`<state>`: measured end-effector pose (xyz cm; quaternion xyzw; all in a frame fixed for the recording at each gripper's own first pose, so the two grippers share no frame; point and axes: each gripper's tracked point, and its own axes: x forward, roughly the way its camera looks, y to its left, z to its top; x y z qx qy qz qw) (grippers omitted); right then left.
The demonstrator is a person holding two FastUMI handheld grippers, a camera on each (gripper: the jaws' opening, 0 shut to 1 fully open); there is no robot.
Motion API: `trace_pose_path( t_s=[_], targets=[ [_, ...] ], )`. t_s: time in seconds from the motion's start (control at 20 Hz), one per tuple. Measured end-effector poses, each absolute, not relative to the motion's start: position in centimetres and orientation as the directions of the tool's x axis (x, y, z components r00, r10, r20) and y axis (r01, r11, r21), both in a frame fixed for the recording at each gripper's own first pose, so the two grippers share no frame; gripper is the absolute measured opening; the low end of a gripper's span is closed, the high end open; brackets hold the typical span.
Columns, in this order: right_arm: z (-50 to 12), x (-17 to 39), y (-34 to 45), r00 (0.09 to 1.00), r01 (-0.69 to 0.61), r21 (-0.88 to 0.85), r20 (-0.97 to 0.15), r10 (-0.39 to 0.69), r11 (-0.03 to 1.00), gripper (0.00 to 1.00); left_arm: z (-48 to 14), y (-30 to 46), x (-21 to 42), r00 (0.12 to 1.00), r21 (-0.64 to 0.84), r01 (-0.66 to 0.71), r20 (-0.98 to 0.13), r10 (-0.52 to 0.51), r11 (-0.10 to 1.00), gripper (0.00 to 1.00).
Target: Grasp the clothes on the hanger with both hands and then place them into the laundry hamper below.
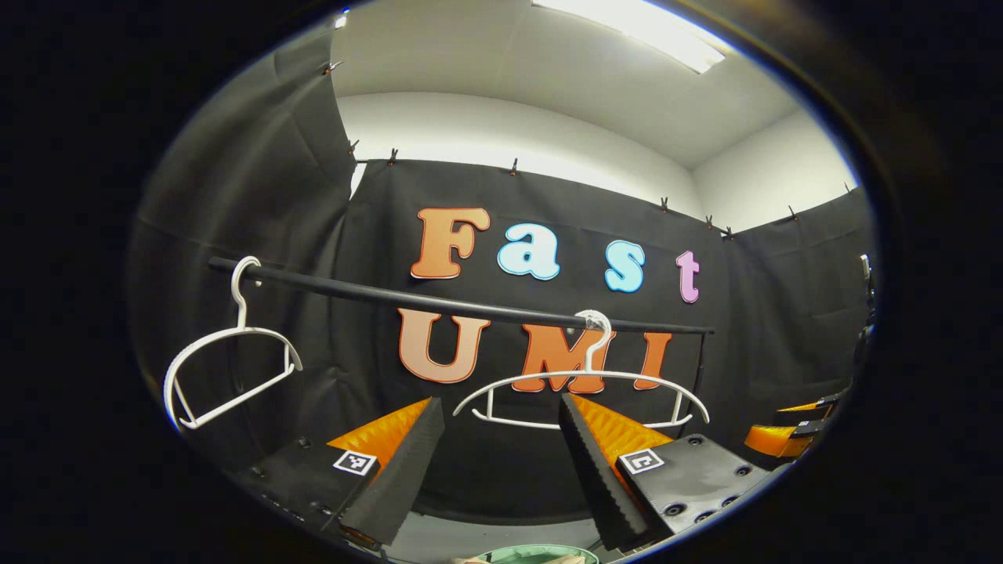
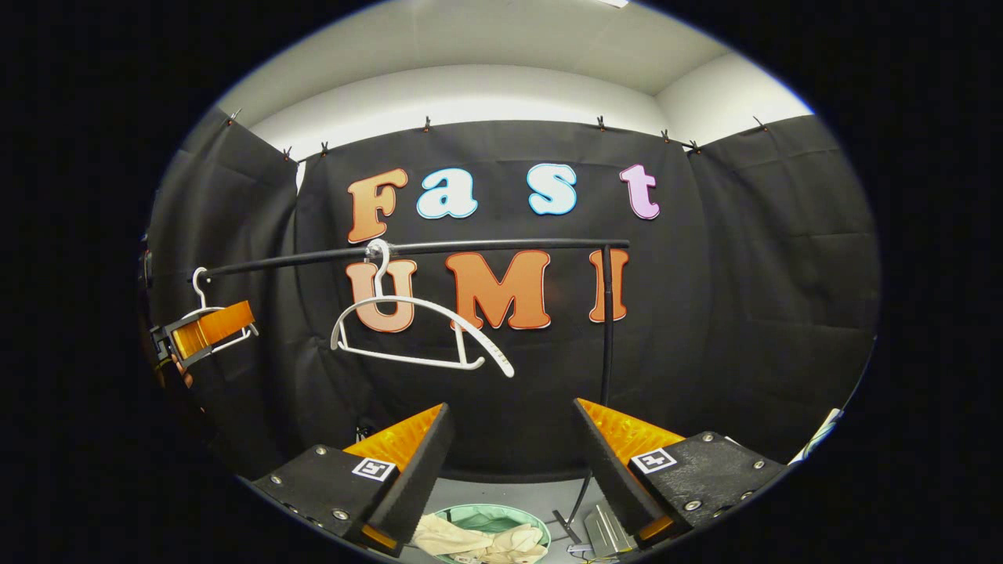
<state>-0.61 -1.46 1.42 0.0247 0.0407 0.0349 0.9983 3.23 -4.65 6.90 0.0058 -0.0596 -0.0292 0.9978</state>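
The clothes, a cream bundle, lie inside the mint-green laundry hamper on the floor, below the rail and between my right gripper's fingers in the right gripper view. In the left gripper view I catch only the hamper's rim at the bottom edge, with a scrap of cream cloth in it.

Judgement: placement looks done; the step in hand is clearing away. To do it well I would hold both grippers open, lift them straight up and back from the hamper's rim, and check that no cloth trails over the edge or clings to a pad.

Left gripper: jaws spread wide, nothing between them. Right gripper: jaws spread wide, nothing held.

Counts:
- clothes: one bundle; whether it is one garment or several I cannot tell.
- hamper: one.
- hangers: two, both white and bare. The middle hanger hangs tilted near the rail's middle; the end hanger sits toward the rail's left end.
- black rail: one, with one upright post at its right end.
- grippers: two.
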Motion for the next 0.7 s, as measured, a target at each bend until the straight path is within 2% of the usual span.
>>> trace_pose_path(
  t_s=[0.3, 0.4, 0.55, 0.6, 0.65, 0.7],
  targets=[
    [1.4, -0.7, -2.0, 0.995, -0.062, 0.057, -0.074, 0.066, 0.996, 0.94, 6.8, -4.9, 3.4, 0.991, 0.007, 0.059, 0.118, -0.060, 0.998, 1.00],
    [1.6, -0.6, -2.1, 0.995, -0.065, 0.065, -0.071, 0.070, 0.996, 0.94, 6.9, -5.4, 3.6, 0.991, 0.007, 0.065, 0.121, -0.065, 0.998, 0.96],
    [1.4, -0.5, -2.4, 0.995, -0.062, 0.065, -0.073, 0.066, 0.996, 0.94, 7.2, -5.8, 3.6, 0.989, 0.019, 0.068, 0.128, -0.069, 0.998, 1.00],
    [1.3, -0.6, -2.5, 0.995, -0.062, 0.066, -0.075, 0.067, 0.996, 0.94, 7.2, -6.0, 3.5, 0.989, 0.021, 0.069, 0.130, -0.071, 0.997, 0.93],
    [1.3, -0.5, -2.4, 0.995, -0.063, 0.069, -0.077, 0.069, 0.996, 1.00, 7.1, -6.0, 3.5, 0.989, 0.022, 0.071, 0.130, -0.073, 0.997, 0.93],
    [1.2, -0.6, -2.5, 0.994, -0.065, 0.073, -0.080, 0.071, 0.995, 1.00, 7.0, -6.2, 3.3, 0.989, 0.023, 0.072, 0.130, -0.075, 0.997, 0.93]
  ],
)
